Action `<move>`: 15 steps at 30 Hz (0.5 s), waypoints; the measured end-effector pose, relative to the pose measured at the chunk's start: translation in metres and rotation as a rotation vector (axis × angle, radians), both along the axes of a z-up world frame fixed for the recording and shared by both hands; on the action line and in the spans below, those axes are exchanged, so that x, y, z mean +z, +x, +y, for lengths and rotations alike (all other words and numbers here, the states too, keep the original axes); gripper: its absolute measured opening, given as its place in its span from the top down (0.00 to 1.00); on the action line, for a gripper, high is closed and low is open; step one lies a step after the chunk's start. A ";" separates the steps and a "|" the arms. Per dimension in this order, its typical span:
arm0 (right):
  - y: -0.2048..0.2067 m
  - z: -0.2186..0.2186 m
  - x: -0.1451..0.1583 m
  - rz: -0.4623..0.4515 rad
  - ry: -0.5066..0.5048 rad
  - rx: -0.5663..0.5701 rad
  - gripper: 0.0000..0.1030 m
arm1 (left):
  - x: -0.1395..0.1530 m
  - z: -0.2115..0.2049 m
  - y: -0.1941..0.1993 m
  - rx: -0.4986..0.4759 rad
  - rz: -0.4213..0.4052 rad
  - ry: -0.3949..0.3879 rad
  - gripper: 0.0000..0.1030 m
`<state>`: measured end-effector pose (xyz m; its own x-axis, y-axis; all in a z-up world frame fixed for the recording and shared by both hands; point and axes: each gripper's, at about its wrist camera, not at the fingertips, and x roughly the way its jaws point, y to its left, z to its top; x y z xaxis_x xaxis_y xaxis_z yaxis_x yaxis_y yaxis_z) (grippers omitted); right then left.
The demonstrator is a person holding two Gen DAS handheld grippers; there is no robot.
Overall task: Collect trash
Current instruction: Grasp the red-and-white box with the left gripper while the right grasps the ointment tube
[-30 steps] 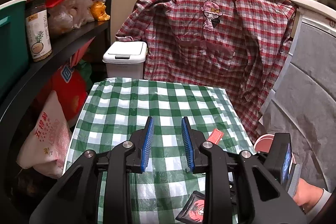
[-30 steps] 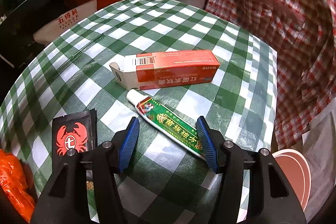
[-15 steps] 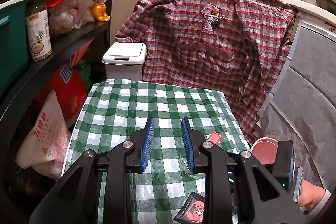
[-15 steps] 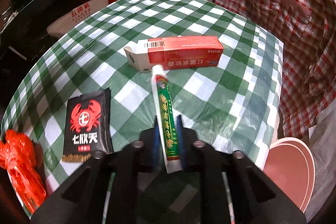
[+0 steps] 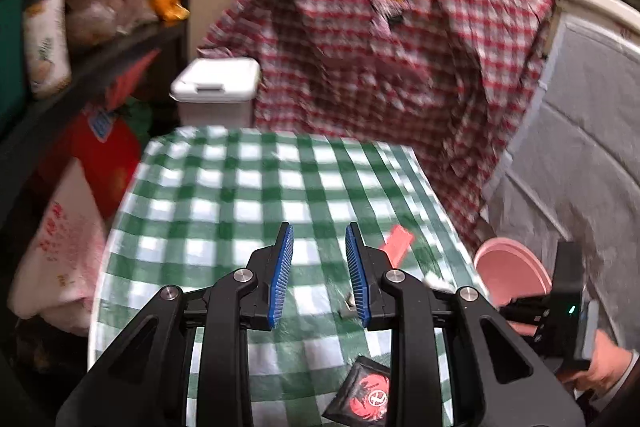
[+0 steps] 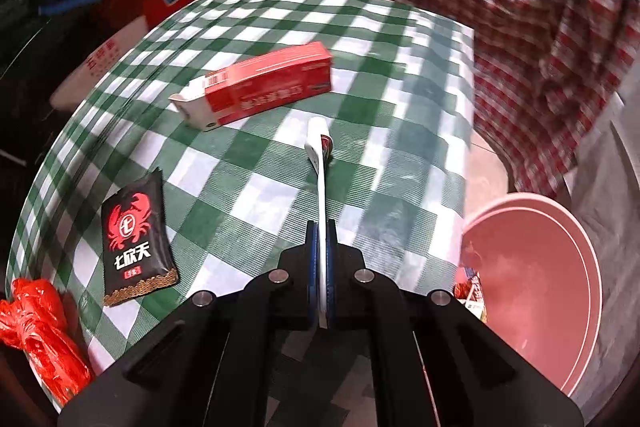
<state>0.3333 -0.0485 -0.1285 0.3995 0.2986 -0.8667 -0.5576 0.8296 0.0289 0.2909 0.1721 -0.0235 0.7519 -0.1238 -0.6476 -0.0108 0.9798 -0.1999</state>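
Pink bin (image 6: 532, 291) waits right of the tabletop (image 6: 256, 187); keep your right tool (image 6: 320, 267) pinching the tube (image 6: 319, 163), seemingly edge-on, and carry it level across.

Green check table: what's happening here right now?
A person with two handheld grippers is clearing trash. The right gripper has just closed on the flattened tube, seen edge-on between its pads and clear of the table. The left gripper hovers open and empty. The red carton, black crab sachet and red plastic bag lie on the cloth; a pink bin stands beside the table.
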 end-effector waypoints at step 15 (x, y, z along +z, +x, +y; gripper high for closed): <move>0.010 -0.022 -0.001 0.017 0.020 -0.102 0.96 | -0.069 -0.046 0.034 -0.156 0.158 0.062 0.54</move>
<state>0.3429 -0.0707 -0.1295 0.4142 0.2746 -0.8678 -0.4693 0.8813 0.0549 0.3249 0.1260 -0.0929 0.6155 -0.1873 -0.7656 0.1154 0.9823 -0.1475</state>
